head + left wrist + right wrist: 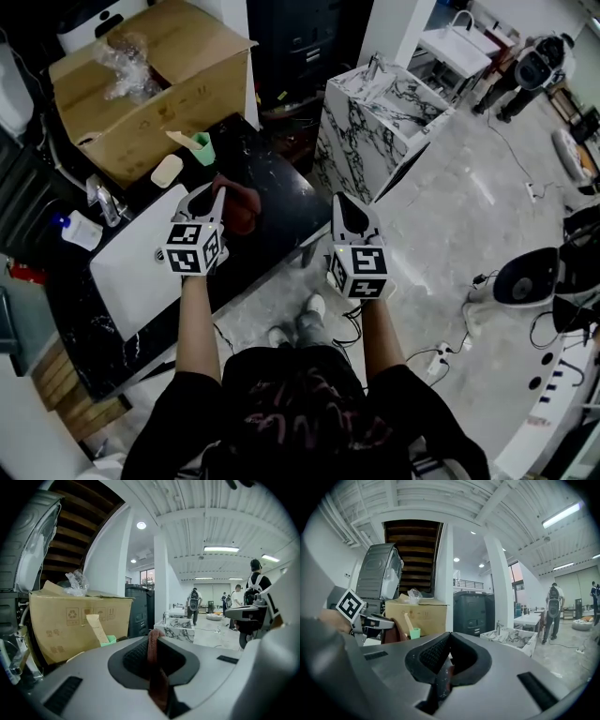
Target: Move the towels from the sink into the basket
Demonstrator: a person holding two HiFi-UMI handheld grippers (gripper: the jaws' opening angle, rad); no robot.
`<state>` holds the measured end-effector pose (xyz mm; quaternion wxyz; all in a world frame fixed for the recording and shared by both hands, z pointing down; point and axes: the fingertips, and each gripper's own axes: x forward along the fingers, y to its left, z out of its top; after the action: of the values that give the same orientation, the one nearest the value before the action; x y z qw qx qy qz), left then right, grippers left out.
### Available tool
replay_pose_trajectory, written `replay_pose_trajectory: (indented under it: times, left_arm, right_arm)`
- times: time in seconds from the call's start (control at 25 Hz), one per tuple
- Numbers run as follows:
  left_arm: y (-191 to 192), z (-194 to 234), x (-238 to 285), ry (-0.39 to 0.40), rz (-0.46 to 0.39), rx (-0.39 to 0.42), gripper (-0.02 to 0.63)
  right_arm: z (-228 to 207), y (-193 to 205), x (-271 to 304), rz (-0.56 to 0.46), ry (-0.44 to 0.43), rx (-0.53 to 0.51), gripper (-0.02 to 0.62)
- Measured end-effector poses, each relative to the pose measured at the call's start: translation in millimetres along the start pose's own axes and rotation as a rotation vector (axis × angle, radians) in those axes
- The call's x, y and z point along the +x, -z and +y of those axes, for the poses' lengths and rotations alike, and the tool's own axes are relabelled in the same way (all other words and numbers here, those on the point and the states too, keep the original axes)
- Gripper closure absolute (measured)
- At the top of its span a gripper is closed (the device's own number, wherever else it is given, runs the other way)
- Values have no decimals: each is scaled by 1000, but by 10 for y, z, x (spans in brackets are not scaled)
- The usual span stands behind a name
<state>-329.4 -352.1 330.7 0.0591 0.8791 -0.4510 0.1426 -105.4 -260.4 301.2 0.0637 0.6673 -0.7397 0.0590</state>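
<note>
My left gripper is shut on a reddish-brown towel and holds it above the black countertop. In the left gripper view a strip of that towel runs up between the closed jaws of the left gripper. My right gripper hovers past the counter's right end, above the floor, and its jaws meet with nothing between them. In the right gripper view the right gripper is shut, and the towel hangs at the left. I see no basket.
A white rectangular basin with a tap is set in the counter at the left. Behind it stand a cardboard box and a green cup. A marble sink unit stands ahead on the right. Cables and machines lie on the floor at the right.
</note>
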Motion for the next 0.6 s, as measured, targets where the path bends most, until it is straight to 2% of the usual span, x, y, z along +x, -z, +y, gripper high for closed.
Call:
replay_pose_trajectory:
  times: [0.36,0.6]
  left_arm:
    - [-170,-164,1,55,-59,21,554]
    - [-343,-518,204,137,-96,44,554]
  right_arm:
    - [-111,2,-216,-7,71,24,580]
    - [-508,70,-421,-11,167,34,580]
